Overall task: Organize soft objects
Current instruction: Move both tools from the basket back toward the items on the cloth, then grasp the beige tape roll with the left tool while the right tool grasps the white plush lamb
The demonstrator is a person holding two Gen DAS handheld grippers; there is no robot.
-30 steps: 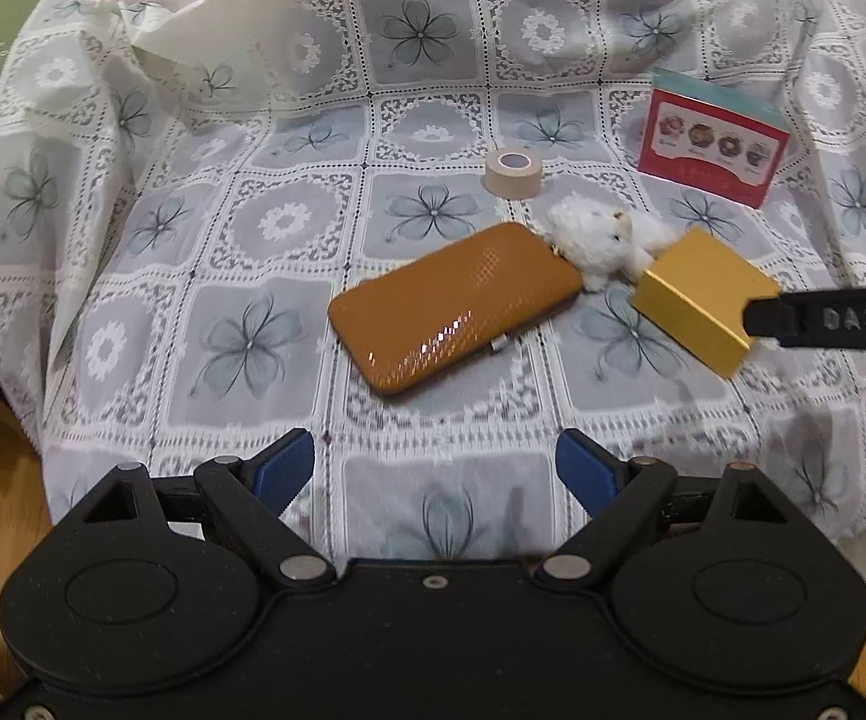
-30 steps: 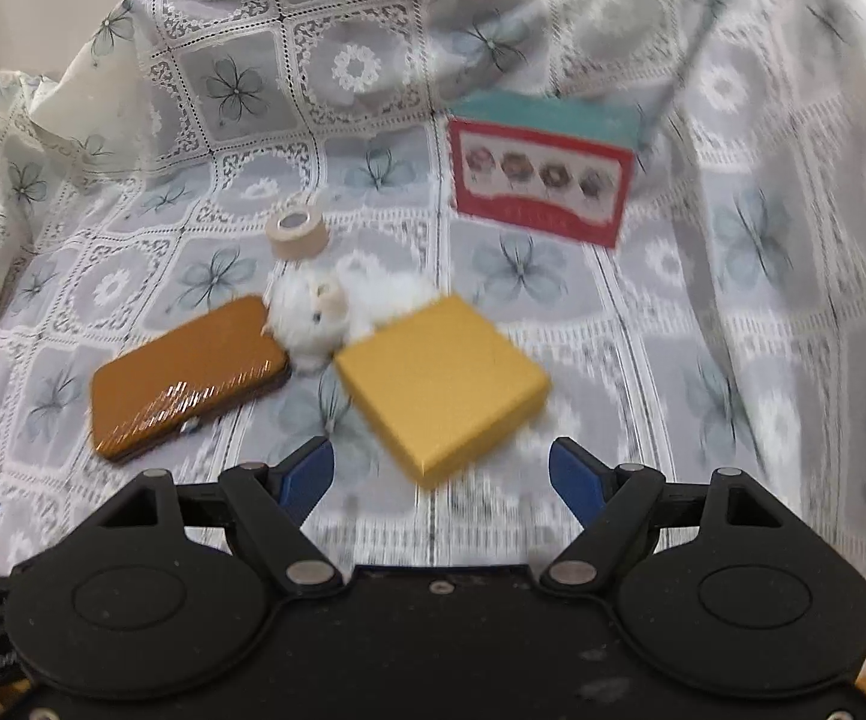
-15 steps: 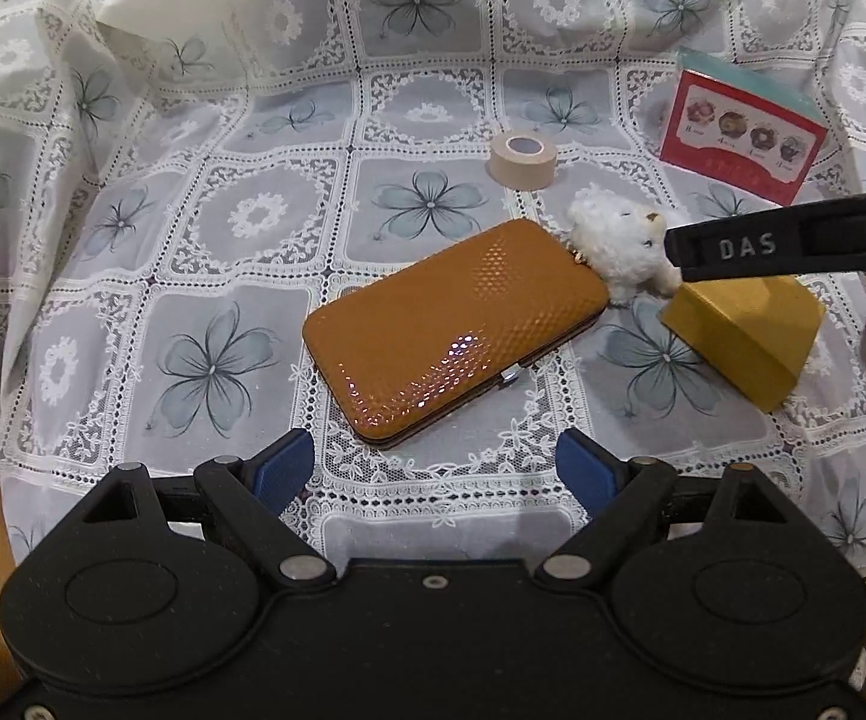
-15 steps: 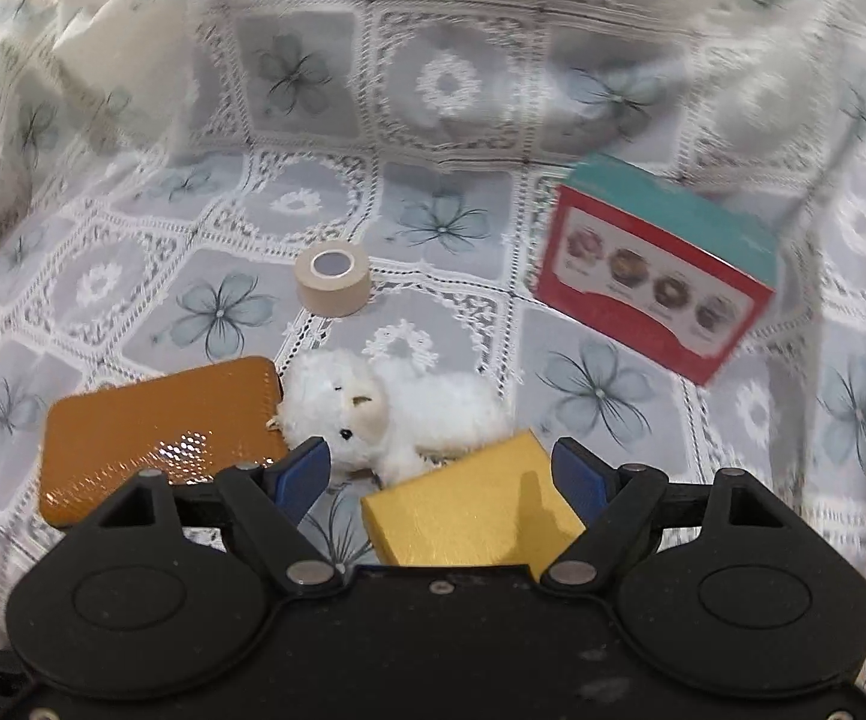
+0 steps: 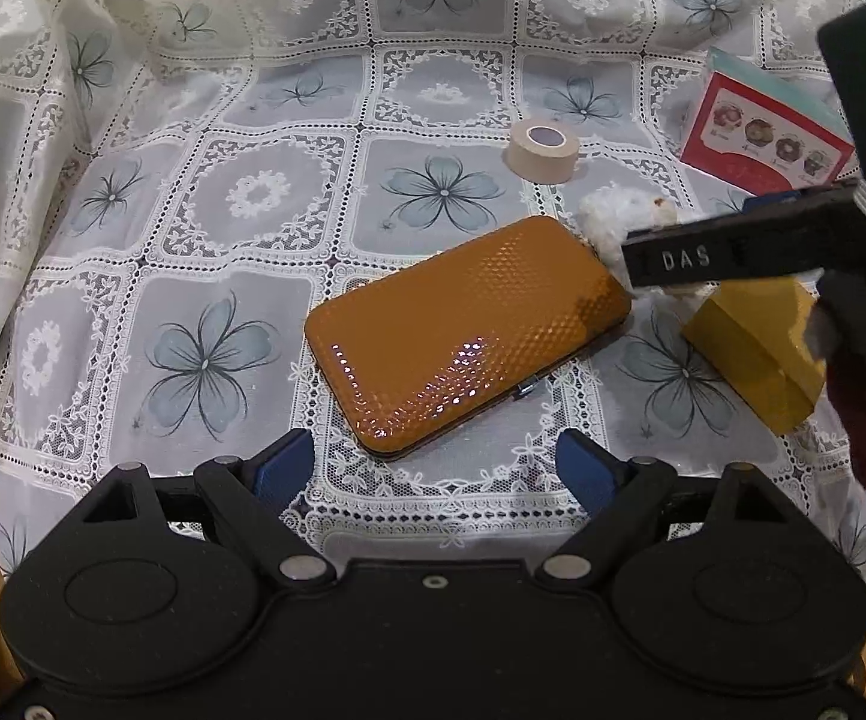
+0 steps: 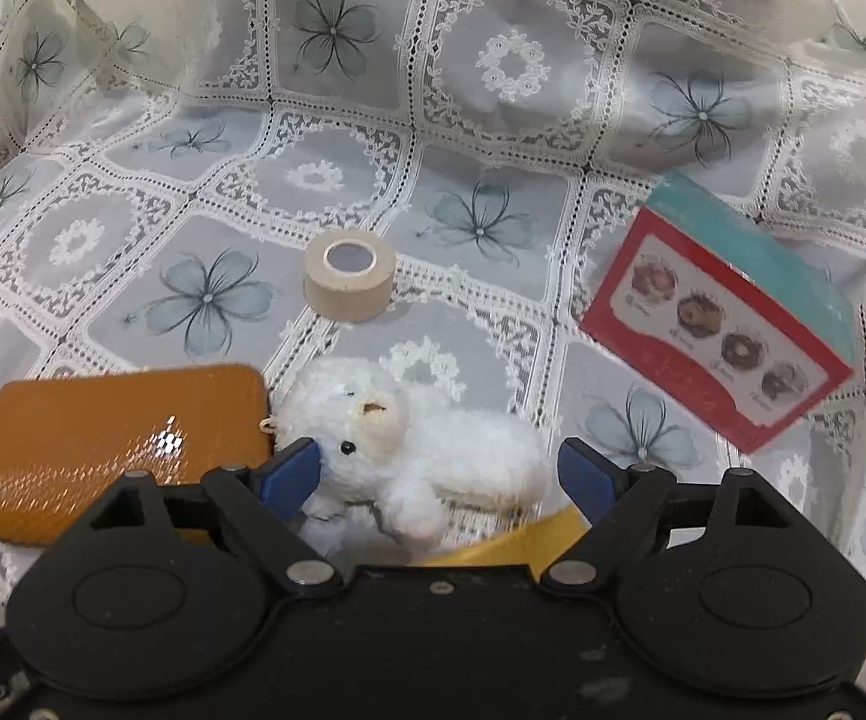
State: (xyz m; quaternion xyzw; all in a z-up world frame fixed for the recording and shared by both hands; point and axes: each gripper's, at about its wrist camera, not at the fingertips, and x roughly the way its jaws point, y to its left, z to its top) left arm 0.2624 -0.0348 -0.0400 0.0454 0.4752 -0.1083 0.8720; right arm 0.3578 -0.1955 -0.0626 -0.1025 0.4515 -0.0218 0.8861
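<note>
Plush bear, white and fluffy, lies on its side on the lace cloth, touching the orange case at its left and the yellow box at its near side. It looks light and squashy; the thick body is the best hold. The right gripper is opening around it, pads apparently not pressing. The left gripper hangs wide and empty. Far left is open cloth; tape roll and red box crowd the far right.
</note>
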